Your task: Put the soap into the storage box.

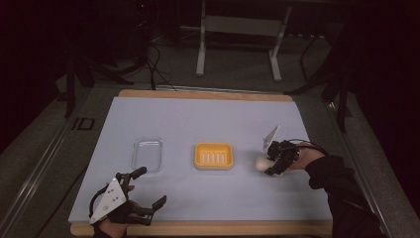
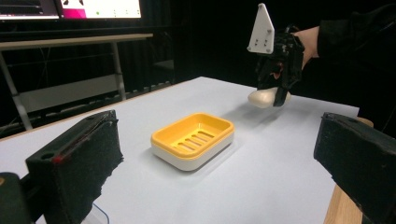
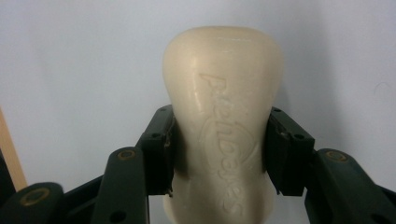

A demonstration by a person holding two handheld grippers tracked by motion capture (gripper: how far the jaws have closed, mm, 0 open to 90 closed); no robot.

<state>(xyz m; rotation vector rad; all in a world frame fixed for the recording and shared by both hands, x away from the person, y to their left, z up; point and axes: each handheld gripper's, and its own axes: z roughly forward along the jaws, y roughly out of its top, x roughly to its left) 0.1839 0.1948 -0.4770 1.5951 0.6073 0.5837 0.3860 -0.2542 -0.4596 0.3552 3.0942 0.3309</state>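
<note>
I work in a dim room, its edges falling to black. My table (image 1: 148,124) wears a pale blue-grey sheet, with a wooden edge (image 1: 208,93) showing at the far side. Beyond it, on grey carpet (image 1: 237,69), stands a light metal frame (image 1: 237,29), with dark cables (image 1: 156,64) nearby. Lit screens (image 2: 70,8) glow above a long bench (image 2: 70,42).

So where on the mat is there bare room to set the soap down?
The soap bar sits clamped in the right hand-held gripper. Bare mat lies between it and the yellow soap dish, across the whole far half behind the dish and the clear lid, and along the near edge right of the left hand-held gripper. The near-left corner is the crowded part.
</note>
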